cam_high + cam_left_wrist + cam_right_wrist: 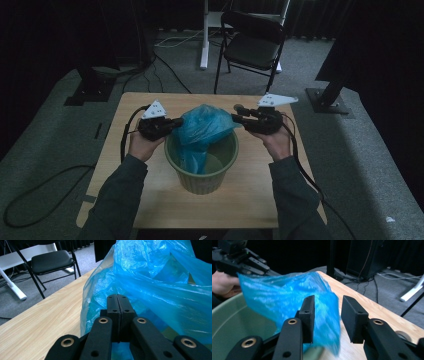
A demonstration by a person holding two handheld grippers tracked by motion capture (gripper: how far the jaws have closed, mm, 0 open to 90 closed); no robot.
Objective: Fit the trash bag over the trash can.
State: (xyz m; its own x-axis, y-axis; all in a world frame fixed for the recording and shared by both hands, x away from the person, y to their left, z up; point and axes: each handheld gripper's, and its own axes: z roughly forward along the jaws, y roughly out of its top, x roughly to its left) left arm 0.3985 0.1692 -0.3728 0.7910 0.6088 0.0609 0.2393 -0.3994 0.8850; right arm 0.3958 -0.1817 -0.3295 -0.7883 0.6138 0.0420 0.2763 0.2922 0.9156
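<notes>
Blue plastic bag (202, 131) sits at the centre of the high view, its lower part hanging down inside a green bin (202, 181) and its upper part bunched above the rim. The bin stands on a wooden table (250, 195), just below the middle of that frame.

At centre left of the high view, the left gripper (176, 123) has its 2 jaws pressed together on the left edge of the bag. In the left gripper view the gripper (117, 305) shows both pads flat against each other at the middle of the frame, with blue film spreading across the right and upper part of the picture; whether film lies between the pads cannot be made out there.

At centre right of the high view, the right gripper (235, 117) sits at the bag's right edge. In the right gripper view this gripper (328, 318) has its jaws standing partly apart, with a clear gap between them. The bag (294, 305) lies behind and to the left of the left-hand pad, with no film in the gap.

A black folding chair (252, 42) stands on the grey floor beyond the table, at top centre of the high view.
</notes>
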